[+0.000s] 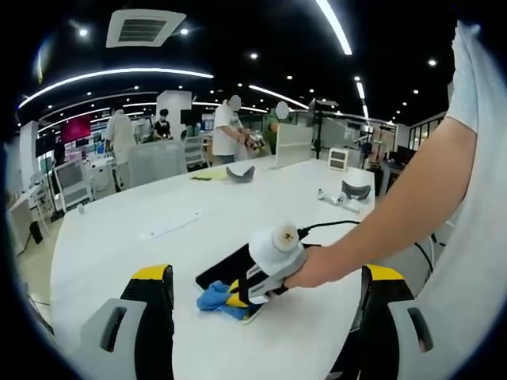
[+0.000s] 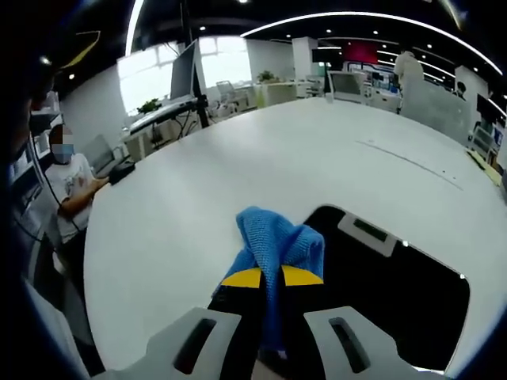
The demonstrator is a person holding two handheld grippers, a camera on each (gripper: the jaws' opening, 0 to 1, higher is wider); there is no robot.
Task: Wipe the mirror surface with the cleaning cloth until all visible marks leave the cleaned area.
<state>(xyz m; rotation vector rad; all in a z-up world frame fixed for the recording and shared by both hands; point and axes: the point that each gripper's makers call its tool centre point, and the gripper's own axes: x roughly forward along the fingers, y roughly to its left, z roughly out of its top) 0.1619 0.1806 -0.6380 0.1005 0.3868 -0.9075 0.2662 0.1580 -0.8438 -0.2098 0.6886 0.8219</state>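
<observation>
**Cloth clamped at mirror edge**

Left gripper view: The left hand-held gripper [image 1: 265,317] stands released, its two yellow-tipped jaws set wide apart above the white surface [image 1: 119,237], with nothing between them. Ahead of it, the right hand-held gripper [image 1: 242,299] enters from the right, held in a person's hand [image 1: 317,269]. Its tip presses the blue cleaning cloth [image 1: 215,298] down at the near end of the dark mirror [image 1: 226,267], which lies flat on the surface. A black cable [image 1: 333,226] runs across the surface behind the hand. A white earbud case [image 1: 337,199] lies farther back.

Right gripper view: The right hand-held gripper [image 2: 272,279] is clenched on the cleaning cloth [image 2: 277,241], which bunches up above the yellow jaw tips. The cloth sits at the left edge of the mirror [image 2: 396,301], partly over the surface [image 2: 198,182]. A light rectangular tab [image 2: 366,233] lies on the mirror's upper edge.
</observation>
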